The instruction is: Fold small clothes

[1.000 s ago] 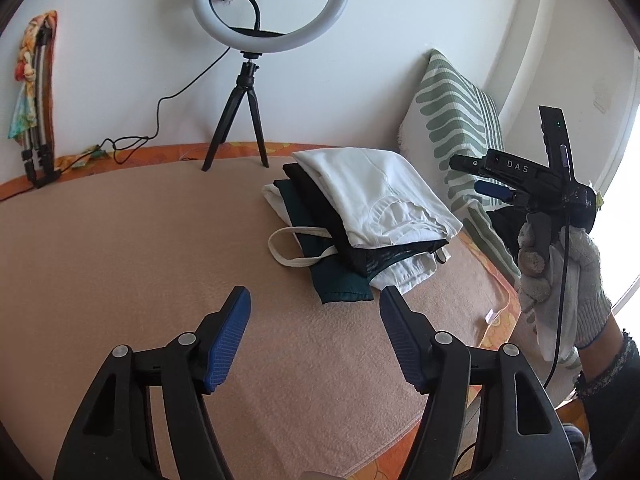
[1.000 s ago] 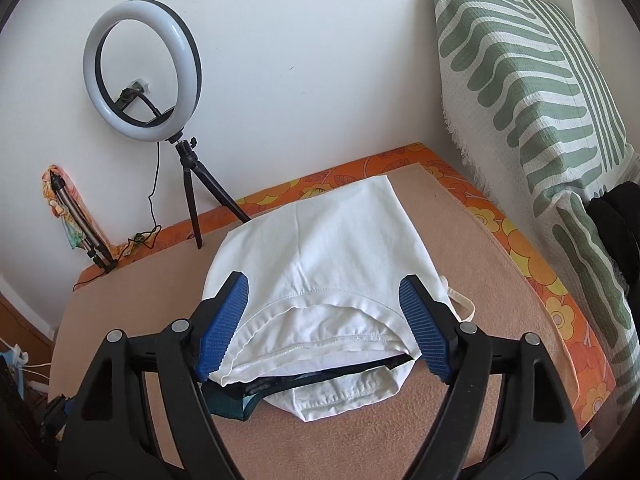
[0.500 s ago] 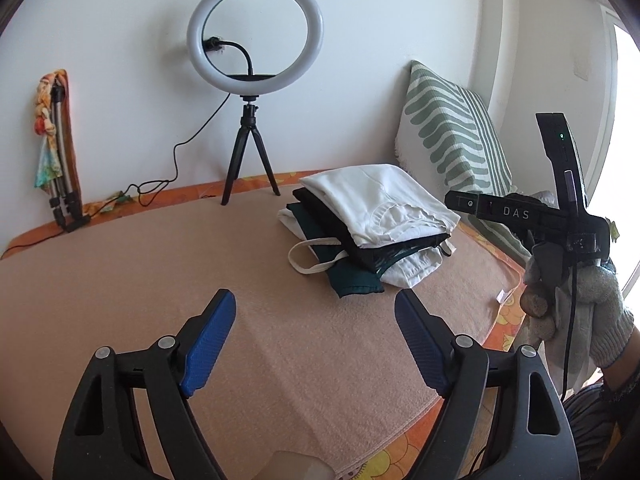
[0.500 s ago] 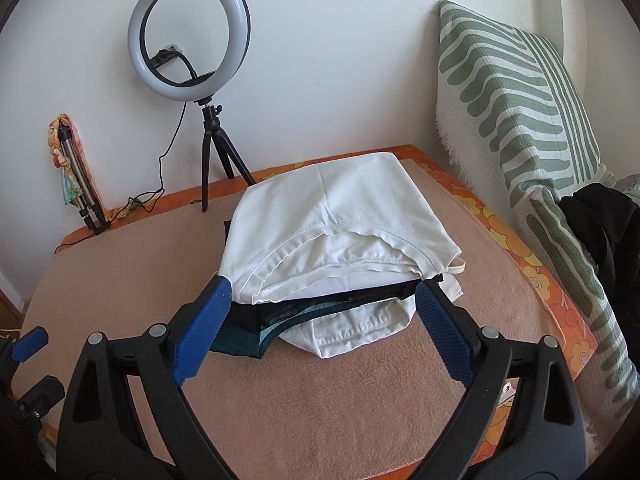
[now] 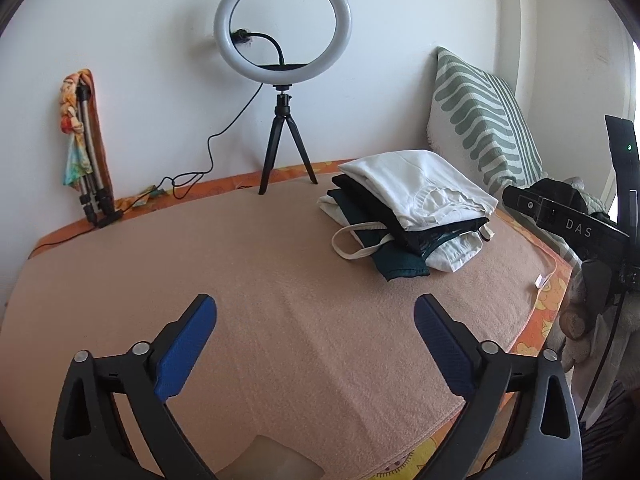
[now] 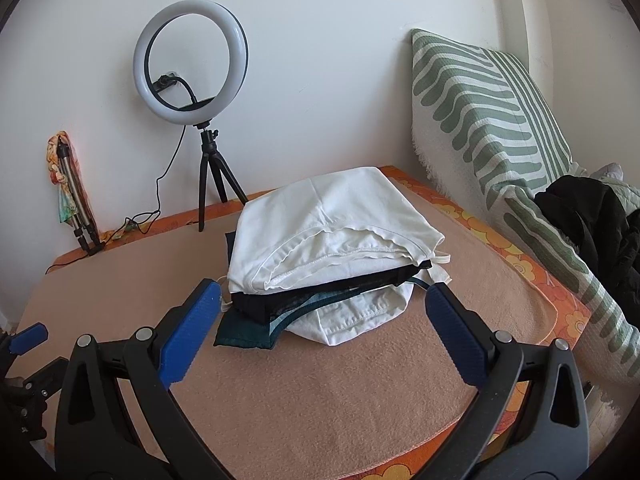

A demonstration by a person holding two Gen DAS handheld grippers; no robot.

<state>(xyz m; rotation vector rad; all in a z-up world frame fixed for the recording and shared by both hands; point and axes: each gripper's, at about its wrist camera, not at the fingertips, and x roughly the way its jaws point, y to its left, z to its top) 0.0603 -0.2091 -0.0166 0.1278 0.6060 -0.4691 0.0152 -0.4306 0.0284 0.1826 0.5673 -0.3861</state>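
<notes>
Both tongs stand wide and hold nothing: left gripper [image 5: 315, 322] over bare blanket at lower centre of its frame, right gripper [image 6: 322, 306] low in its frame, just short of the stack's near edge, not touching it.

Stack of folded clothes [image 6: 332, 248]: centre of the right wrist view, right of centre in the left wrist view. Top layer is a white garment [image 6: 320, 216], folded flat, hem edges facing the camera, slightly wavy. Under it a black piece [image 6: 256, 306], then a dark teal piece [image 6: 244, 334] jutting out at lower left, and a white item [image 6: 352, 316] at the bottom. A cream strap loop [image 5: 352, 240] hangs out on the stack's left side in the left wrist view. Edges are not squared; layers are offset.

Judgement: folding of these pieces looks done, stack complete for now. A black garment [image 6: 592, 220] lies bunched at the right edge of the frame, against the striped cushion [image 6: 480, 104]; likely the next piece, unfolded as far as can be told.

Surroundings: peach blanket [image 5: 260, 272] over orange floral cover; ring light on tripod [image 5: 282, 68] at upper centre; folded tripod [image 5: 88, 152] at far left against the wall.
</notes>
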